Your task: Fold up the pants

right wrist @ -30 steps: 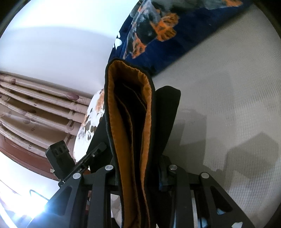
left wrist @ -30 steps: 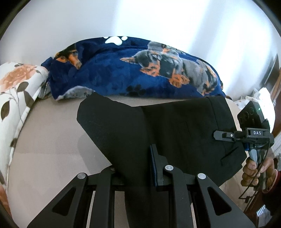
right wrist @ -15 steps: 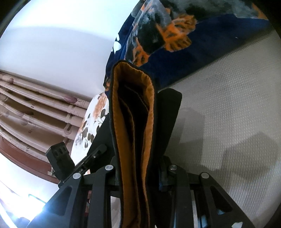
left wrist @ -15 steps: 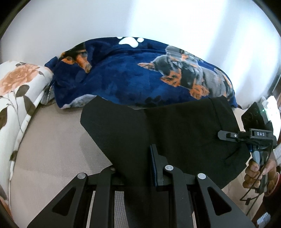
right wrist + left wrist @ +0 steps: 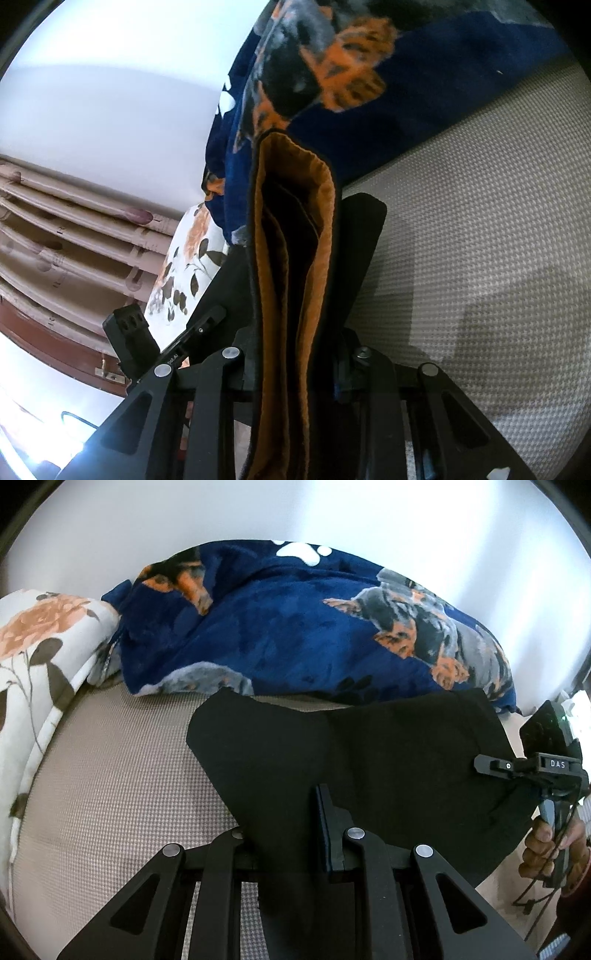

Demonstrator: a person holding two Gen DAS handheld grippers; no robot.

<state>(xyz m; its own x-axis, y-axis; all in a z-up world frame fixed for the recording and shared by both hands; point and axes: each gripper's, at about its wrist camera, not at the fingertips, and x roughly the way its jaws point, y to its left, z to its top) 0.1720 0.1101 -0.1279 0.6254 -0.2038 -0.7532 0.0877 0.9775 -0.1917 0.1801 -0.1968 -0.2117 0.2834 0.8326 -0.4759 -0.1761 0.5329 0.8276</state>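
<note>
Stretching between the two grippers, the black pants [image 5: 369,760] hang as a broad sheet above the beige mattress [image 5: 110,775], their far edge reaching the foot of a navy dog-print blanket [image 5: 295,635]. The left gripper [image 5: 291,830] is clamped narrowly on the near edge of the cloth, which passes between its fingers. The right gripper [image 5: 295,354] pinches a bunched stack of layers whose orange lining [image 5: 317,229] faces its camera, the fabric rising upright between the fingers. In the left wrist view that gripper appears at the right edge, held by a hand [image 5: 550,853]. A floral pillow [image 5: 40,657] lies left of the blanket, against a white wall [image 5: 332,513].
</note>
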